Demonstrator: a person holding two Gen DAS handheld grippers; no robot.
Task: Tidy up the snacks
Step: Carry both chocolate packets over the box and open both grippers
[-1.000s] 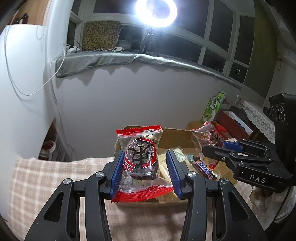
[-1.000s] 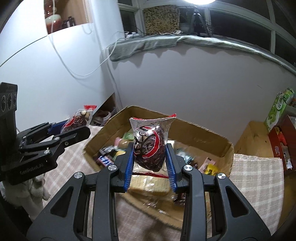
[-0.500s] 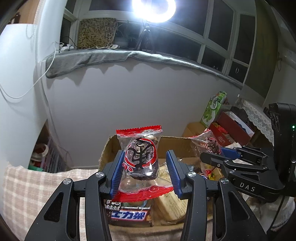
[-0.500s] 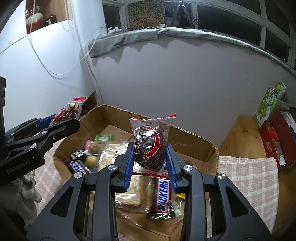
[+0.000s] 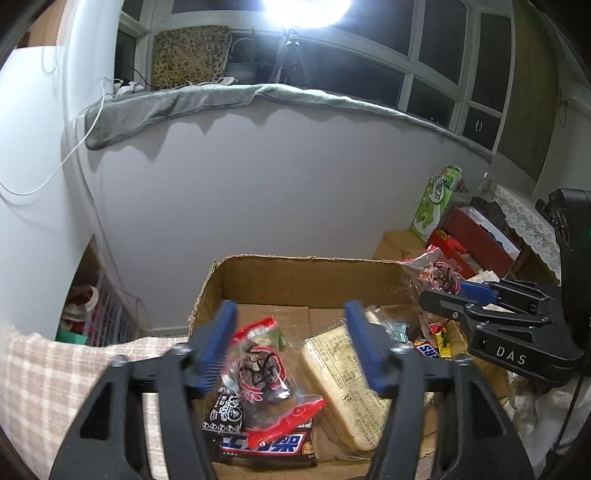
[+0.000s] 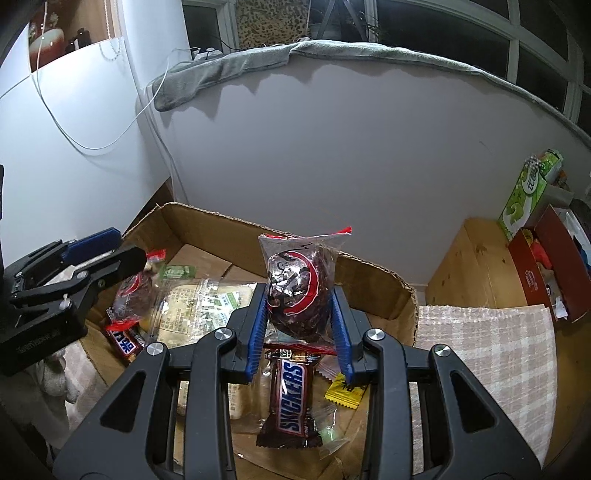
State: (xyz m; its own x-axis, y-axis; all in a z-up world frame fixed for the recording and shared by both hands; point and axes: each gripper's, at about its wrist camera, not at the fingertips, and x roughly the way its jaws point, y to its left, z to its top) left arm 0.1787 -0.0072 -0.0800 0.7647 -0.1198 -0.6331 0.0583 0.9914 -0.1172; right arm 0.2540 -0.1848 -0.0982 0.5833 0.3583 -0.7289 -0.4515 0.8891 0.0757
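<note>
A lived-in room of a home at night. Dark window panes (image 5: 439, 70) run above a sill draped with a grey blanket (image 5: 177, 107), where a leopard-print cushion (image 5: 188, 55) leans. A ring light (image 5: 306, 11) glares on a tripod. A checked cloth (image 6: 487, 350) covers the table, a lace cloth (image 5: 524, 225) lies over furniture, and a cardboard box (image 5: 306, 277) holds snacks.

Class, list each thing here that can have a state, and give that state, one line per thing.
Left gripper: jaws just opened wide, nothing gripped.
Left snack packet: released, tilted, dropping into the box.
Right gripper: jaws just easing apart, packet between them.
Right snack packet: upright between the jaws.
Cardboard box: open, partly filled.
</note>
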